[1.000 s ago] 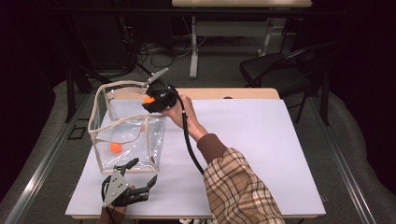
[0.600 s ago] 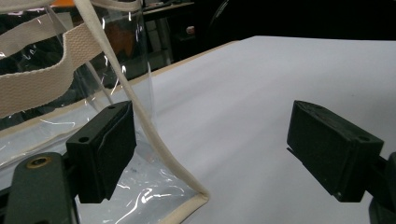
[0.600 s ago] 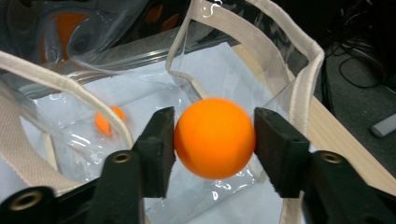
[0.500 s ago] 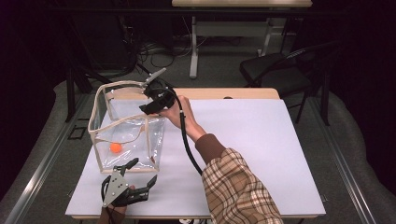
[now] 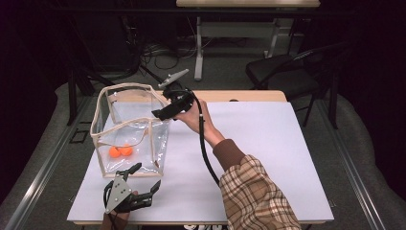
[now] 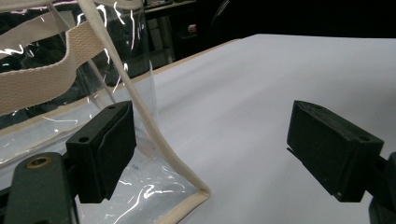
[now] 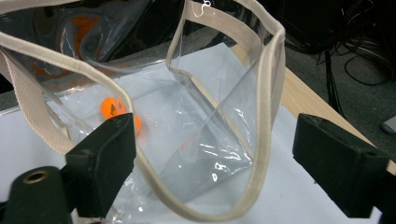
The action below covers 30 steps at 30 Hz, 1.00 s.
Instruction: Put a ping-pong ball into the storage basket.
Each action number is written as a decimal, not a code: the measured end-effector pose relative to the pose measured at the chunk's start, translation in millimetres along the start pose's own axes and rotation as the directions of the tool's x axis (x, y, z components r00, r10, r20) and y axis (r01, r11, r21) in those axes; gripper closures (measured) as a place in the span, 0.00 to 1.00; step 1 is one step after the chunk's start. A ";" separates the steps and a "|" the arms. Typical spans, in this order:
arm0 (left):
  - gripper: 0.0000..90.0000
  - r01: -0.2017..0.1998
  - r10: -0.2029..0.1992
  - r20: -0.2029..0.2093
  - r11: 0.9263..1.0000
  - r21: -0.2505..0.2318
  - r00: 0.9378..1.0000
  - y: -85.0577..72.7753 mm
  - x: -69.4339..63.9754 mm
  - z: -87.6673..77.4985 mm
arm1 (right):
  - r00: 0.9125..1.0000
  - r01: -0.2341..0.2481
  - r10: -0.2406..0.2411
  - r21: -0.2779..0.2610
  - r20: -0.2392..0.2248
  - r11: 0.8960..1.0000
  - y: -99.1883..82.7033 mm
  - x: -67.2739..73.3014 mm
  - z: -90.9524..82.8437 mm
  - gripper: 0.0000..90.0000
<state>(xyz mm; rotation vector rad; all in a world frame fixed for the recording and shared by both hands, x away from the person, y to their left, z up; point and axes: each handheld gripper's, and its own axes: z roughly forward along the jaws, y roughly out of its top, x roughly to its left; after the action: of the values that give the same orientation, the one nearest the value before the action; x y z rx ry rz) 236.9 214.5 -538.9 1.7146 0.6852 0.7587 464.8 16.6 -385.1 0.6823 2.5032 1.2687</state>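
A clear plastic bag (image 5: 129, 129) with beige trim stands open on the left of the white table (image 5: 268, 143). Two orange balls (image 5: 120, 151) lie side by side on its bottom. My right gripper (image 5: 160, 114) hovers over the bag's right rim; its jaws have just been opening and hold nothing. In the right gripper view it looks down into the bag (image 7: 266, 93), where an orange ball (image 7: 112, 108) lies beside the left jaw. My left gripper (image 5: 143, 178) rests open by the bag's near corner. That corner (image 6: 187, 205) lies between its jaws, close to the left one.
A dark chair (image 5: 287, 72) stands beyond the table's far right corner, and cables lie on the floor behind. Another table's leg (image 5: 198, 48) rises at the back. The table's wooden far edge (image 5: 249, 96) shows past the white cover.
The orange ball that sat in my right gripper a second ago now lies in the bag beside the first one. The right jaws have opened and the hand has shifted slightly right. The left gripper kept still.
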 end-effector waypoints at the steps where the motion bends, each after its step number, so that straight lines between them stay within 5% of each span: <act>1: 0.17 -0.001 0.001 -0.002 1.000 0.001 1.000 0.0 0.0 -0.6 | 1.000 -0.003 0.003 0.002 0.001 1.000 -4.3 -1.9 -3.5 0.11; 30: 0.17 -0.005 0.005 0.006 1.000 -0.001 1.000 0.7 -0.1 1.5 | 0.999 0.010 -0.011 0.032 0.038 0.999 -71.0 -6.4 -45.5 0.02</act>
<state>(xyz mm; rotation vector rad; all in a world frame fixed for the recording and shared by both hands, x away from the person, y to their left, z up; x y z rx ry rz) 238.1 213.4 -538.5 1.7178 0.6773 0.7569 430.4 -54.3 -415.6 0.6933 2.4977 1.2031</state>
